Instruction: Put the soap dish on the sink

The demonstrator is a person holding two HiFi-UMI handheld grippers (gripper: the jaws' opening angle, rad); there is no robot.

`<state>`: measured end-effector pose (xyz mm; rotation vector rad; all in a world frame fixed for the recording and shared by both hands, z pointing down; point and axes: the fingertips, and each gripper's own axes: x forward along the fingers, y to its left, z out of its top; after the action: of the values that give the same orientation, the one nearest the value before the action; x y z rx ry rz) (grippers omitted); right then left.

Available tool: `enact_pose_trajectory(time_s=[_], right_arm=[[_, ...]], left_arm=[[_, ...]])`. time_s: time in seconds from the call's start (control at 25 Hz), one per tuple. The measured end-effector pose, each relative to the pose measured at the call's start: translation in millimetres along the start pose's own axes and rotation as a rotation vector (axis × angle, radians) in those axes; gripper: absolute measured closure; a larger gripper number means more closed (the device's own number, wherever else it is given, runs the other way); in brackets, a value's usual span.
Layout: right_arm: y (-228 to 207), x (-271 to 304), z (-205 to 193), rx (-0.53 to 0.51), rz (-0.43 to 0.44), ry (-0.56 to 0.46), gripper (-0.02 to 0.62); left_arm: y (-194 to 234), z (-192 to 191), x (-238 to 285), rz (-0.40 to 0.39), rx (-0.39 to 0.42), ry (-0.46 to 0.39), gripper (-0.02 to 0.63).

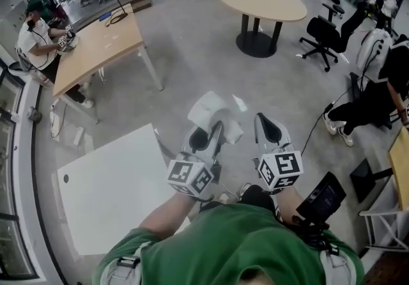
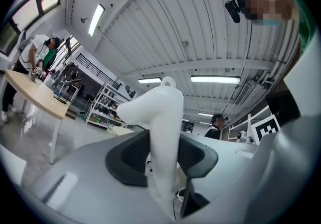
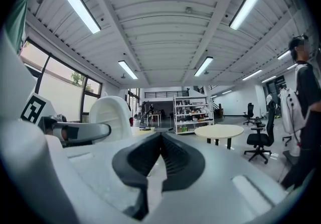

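We see one white soap dish (image 1: 212,111), pinched in our left gripper (image 1: 215,134); our right gripper (image 1: 267,125), level beside it at lower middle, has jaws pressed together

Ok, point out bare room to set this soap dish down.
The white table beside the left gripper is bare. The round table ahead looks bare. The wooden table is cluttered at its far end; office chairs crowd the right.

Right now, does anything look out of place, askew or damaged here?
Nothing damaged or spilled. The one oddity: the white soap dish is clamped edge-on in the left gripper, out over open floor, with no sink in any view. The right gripper is shut and empty.
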<state>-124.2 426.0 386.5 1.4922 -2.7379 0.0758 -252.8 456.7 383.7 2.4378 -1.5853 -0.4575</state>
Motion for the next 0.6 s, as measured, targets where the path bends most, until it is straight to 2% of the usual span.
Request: enact_pose_trajectory(time_s=[0.4, 0.6], right_arm=[[-21.7, 32.8, -1.9, 0.004, 0.000, -0.003, 0.594], [-48.7, 54.1, 4.5, 0.008, 0.014, -0.017, 0.594]], left_arm=[[16.5, -5.1, 35.9, -0.001, 0.008, 0.019, 0.456], [16.7, -10.7, 71.5, 0.004, 0.019, 0.032, 0.456]])
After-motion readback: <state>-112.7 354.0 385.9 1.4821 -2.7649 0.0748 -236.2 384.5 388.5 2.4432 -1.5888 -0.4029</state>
